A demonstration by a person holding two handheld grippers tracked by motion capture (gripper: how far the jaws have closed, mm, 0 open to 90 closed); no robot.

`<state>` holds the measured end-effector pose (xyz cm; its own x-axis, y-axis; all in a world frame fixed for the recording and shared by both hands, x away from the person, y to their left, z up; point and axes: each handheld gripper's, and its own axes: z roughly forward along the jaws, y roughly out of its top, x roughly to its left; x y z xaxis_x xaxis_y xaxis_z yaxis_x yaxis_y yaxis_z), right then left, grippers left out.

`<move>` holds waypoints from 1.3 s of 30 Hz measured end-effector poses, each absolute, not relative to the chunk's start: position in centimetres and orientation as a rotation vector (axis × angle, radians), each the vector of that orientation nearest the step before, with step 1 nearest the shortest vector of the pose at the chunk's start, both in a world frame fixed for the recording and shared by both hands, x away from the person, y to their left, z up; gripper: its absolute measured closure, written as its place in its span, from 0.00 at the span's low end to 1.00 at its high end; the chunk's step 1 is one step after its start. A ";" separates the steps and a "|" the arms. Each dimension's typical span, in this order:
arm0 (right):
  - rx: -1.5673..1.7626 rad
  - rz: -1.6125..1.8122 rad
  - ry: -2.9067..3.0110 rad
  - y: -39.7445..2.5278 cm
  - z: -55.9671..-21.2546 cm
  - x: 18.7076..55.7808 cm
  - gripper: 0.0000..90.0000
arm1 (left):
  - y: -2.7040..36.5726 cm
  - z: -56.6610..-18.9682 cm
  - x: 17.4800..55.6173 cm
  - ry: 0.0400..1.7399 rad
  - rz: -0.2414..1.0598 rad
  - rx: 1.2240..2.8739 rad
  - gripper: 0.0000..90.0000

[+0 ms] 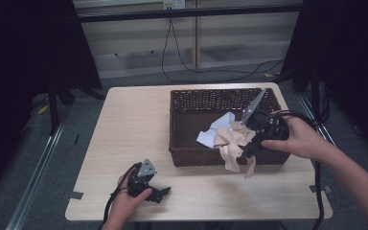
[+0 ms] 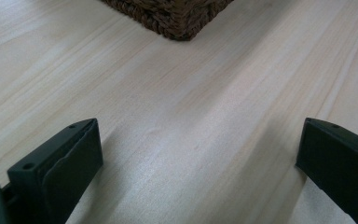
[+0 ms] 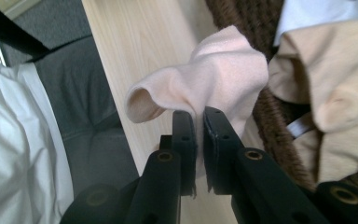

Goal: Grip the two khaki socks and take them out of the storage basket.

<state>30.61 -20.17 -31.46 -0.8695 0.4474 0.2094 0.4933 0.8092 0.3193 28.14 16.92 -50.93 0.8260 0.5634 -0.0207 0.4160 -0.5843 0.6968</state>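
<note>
Right gripper (image 3: 199, 122) fingers pinching pale pink soft cloth (image 3: 214, 74) at front rim of dark brown woven wicker basket (image 1: 187, 103). Left gripper (image 1: 159, 193) fingers spread wide, low over light wood counter (image 2: 177, 116).

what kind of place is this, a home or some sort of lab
Most likely a lab or recording studio, not a home. Dark curtains hang on both sides of a lone wooden table, tape marks sit at its corners, and cables trail over the grey floor behind it.
</note>
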 end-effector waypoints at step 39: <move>-0.830 -0.533 -2.927 -20.0 -31.2 33.3 0.48 | 16.9 -50.9 28.2 0.709 0.267 2.280 0.00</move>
<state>33.29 -20.00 -31.25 -0.8544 0.4996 0.1428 0.5179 0.7963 0.3124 28.16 16.94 -50.91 0.8271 0.5618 -0.0153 0.4120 -0.5875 0.6965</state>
